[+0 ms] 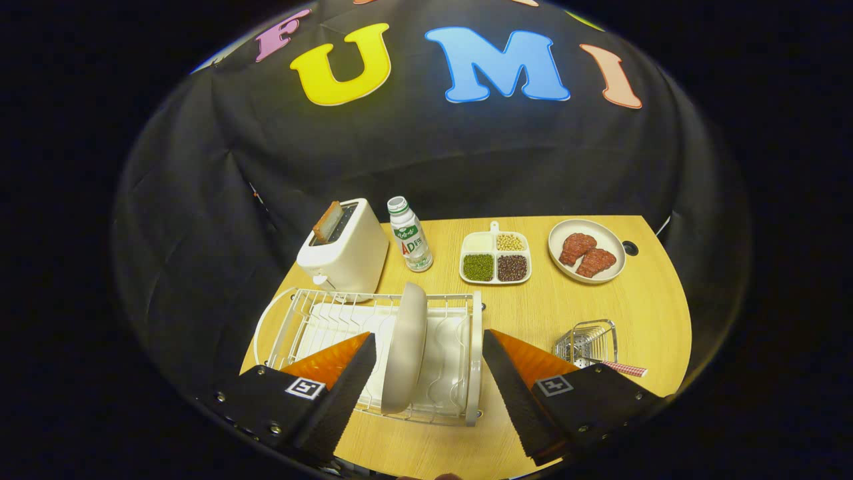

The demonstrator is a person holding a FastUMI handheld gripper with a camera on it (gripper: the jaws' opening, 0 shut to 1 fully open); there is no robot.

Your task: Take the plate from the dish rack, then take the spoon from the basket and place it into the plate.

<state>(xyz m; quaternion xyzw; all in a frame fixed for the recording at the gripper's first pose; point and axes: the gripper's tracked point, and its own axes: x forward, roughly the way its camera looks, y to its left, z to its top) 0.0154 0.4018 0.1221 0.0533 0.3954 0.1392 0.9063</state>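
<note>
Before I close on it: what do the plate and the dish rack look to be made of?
Plate: probably glazed ceramic, smooth cream with soft sheen; melamine possible. Dish rack: thin white-coated wire over a white, likely plastic, tray. The gripper is open, fingers either side of the upright plate.

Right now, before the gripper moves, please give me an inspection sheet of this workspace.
Surface: wooden table.
Job's things: plate upright in white dish rack; spoon's checked handle sticks out of wire basket.
Clutter: toaster with bread slice, bottle, divided bean dish, plate of meat.
Gripper: gripper open, plate between fingers, untouched.
Cables: nothing seen.
Surroundings: black cloth wall.
</note>
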